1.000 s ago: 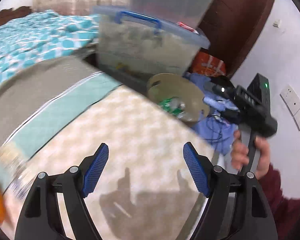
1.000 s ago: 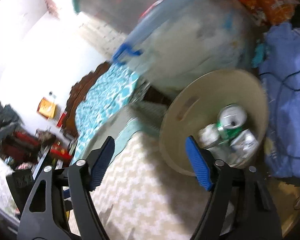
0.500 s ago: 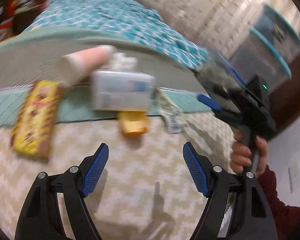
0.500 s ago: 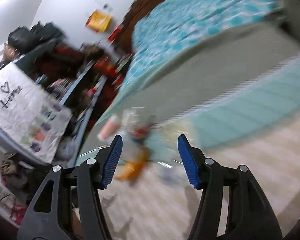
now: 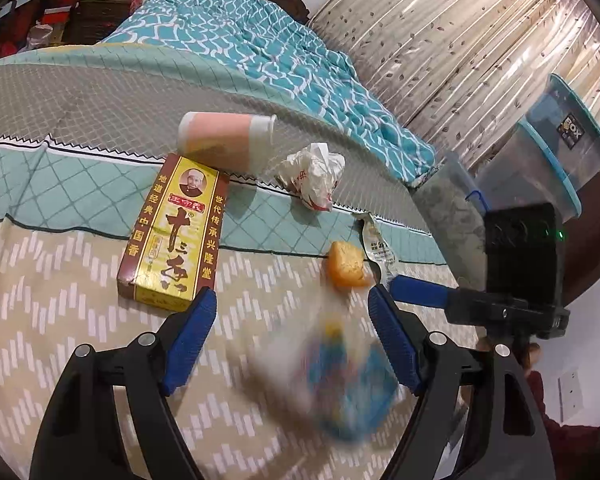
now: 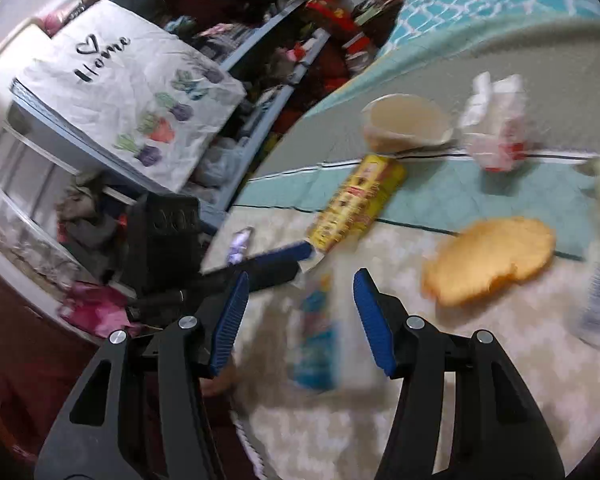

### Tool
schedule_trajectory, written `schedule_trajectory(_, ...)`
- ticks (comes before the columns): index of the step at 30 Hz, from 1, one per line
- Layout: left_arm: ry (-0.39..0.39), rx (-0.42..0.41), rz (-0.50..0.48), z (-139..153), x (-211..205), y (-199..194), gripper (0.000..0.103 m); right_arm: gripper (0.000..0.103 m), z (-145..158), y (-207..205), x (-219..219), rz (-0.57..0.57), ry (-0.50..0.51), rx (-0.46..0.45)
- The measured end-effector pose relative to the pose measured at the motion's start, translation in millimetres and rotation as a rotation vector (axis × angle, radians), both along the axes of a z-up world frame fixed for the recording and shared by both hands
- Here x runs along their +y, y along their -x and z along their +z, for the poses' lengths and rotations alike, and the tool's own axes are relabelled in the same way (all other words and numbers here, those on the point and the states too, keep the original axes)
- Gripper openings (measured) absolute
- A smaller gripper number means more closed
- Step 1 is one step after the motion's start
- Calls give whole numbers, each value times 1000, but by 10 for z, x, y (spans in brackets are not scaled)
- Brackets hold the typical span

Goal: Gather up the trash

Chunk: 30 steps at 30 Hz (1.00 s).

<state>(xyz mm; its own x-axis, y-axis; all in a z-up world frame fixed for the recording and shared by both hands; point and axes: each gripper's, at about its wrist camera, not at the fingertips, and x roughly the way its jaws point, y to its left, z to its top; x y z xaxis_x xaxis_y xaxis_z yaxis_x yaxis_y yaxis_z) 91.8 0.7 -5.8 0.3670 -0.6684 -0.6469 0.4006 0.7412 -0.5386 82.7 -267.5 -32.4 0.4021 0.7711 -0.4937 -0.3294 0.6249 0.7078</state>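
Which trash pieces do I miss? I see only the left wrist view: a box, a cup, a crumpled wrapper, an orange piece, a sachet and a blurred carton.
Observer: A small purple wrapper lies near the edge of the bed, left of the yellow box.
Operator: Is the cup empty?
Observer: The right wrist view looks into the paper cup; its inside looks empty.
Operator: What stands beyond that edge?
Observer: A cluttered shelf, draped with a white cloth reading "Home".

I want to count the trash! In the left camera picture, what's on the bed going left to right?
Yellow box → cup → crumpled wrapper → orange piece → silver packet.
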Motion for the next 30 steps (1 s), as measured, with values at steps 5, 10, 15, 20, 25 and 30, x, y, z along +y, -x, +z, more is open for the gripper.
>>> schedule_trajectory(5, 4, 20, -40, -79, -140, 34, 74, 58, 38, -97, -487, -207, 48, 12)
schedule_trajectory(10, -22, 22, -62, -94, -202, 131, 76, 58, 105, -263, -503, -268, 109, -15)
schedule_trajectory(15, -52, 60, -54, -150, -149, 289, 78, 62, 83, -381, -338, -315, 207, -29)
schedule_trajectory(20, -61, 90, -62, -196, -137, 465, 80, 64, -159, -352, -397, -333, 297, 6)
schedule_trajectory(25, -79, 115, -96, -253, -331, 569, 80, 39, -437, -296, -242, -251, 338, 58)
schedule_trajectory(30, -122, 126, -79, -313, -523, 584, 84, 12, -420, 29, -139, -246, 356, -5)
